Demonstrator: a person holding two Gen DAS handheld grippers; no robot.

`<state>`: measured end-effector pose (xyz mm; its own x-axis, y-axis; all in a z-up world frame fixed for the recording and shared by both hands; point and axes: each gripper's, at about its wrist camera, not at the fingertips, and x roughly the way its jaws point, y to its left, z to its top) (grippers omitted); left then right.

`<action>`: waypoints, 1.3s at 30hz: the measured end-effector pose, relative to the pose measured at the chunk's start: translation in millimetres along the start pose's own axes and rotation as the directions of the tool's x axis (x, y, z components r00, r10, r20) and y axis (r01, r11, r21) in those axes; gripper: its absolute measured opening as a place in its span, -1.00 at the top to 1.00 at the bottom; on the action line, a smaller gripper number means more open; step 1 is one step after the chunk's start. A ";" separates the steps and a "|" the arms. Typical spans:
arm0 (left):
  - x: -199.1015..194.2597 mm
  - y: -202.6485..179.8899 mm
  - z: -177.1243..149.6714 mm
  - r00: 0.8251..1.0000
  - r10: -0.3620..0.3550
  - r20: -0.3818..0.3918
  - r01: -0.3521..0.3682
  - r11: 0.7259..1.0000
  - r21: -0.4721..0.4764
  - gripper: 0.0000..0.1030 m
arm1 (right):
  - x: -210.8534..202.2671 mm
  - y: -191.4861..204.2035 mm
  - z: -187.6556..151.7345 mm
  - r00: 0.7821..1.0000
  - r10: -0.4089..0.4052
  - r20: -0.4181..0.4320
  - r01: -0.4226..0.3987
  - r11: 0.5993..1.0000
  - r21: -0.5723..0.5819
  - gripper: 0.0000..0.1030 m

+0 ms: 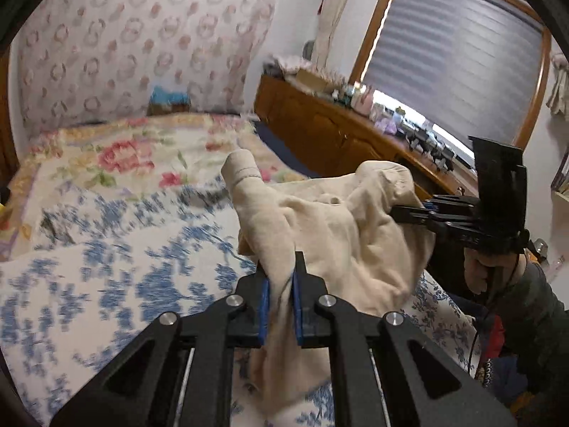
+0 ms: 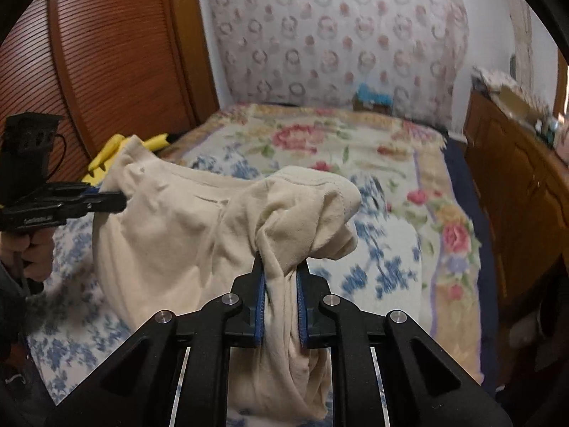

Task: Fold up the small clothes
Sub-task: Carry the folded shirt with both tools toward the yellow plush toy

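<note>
While both grippers pinch it, the cream-coloured soft cotton garment (image 1: 341, 235) hangs in the air over the bed, centre of both frames. Left gripper (image 1: 281, 284): blue-padded jaws clamped on a bunched fold of the cloth, lower centre of the left wrist view; a rounded end of the fabric sticks up above the fingertips. Right gripper (image 2: 281, 281): jaws likewise closed on a gathered wad, lower centre of the right wrist view, with a hemmed edge flopping over the tips and the rest hanging below the jaws.

Cross-views agree — the right gripper (image 1: 423, 213) shows at right of the left wrist view, biting the garment's far edge, and the left gripper (image 2: 106, 201) shows at left of the right wrist view, clamped on the other edge. The cloth (image 2: 170, 235) sags between the two, slack and wrinkled, not flat.

Below it: a white bedspread with blue floral print (image 1: 106, 277), then a cream blanket with pink roses (image 2: 320, 138) further up the bed. A yellow item (image 2: 106, 156) lies at the bed's left edge, partly hidden behind the cloth — cannot tell what it is. A wooden sideboard (image 1: 320, 124) with small clutter runs along the right of the left view, under a window with a grey blind (image 1: 451, 57). Background is motion-blurred.
</note>
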<state>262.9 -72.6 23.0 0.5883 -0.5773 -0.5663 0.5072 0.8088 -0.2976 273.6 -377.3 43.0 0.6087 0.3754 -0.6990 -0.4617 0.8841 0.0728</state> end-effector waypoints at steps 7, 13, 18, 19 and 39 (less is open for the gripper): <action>-74.8 28.5 -7.8 0.990 0.099 0.096 -0.097 0.995 -0.026 0.86 | 3.8 56.2 36.0 0.998 0.050 0.043 -0.045 0.993 -0.108 0.79; -135.5 75.3 -40.9 0.965 0.216 0.149 -0.200 0.973 -0.114 0.86 | 34.5 119.8 81.1 0.989 0.135 0.060 -0.119 0.969 -0.217 0.79; -164.3 122.3 -68.0 0.943 0.302 0.143 -0.273 0.943 -0.187 0.86 | 75.1 185.1 111.5 0.980 0.196 0.041 -0.172 0.929 -0.328 0.80; -169.7 134.6 -72.9 0.938 0.316 0.140 -0.284 0.936 -0.208 0.86 | 89.3 204.3 120.8 0.976 0.214 0.031 -0.190 0.918 -0.348 0.80; -171.5 218.7 -154.4 0.889 0.455 0.054 -0.398 0.825 -0.400 0.85 | 273.9 387.0 185.4 0.944 0.300 -0.140 -0.326 0.772 -0.545 0.80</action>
<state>175.7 220.6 -63.7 0.7879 -0.1511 -0.5970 -0.0677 0.9423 -0.3278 381.3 119.2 11.6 0.3455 0.5808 -0.7371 -0.9069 0.4085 -0.1033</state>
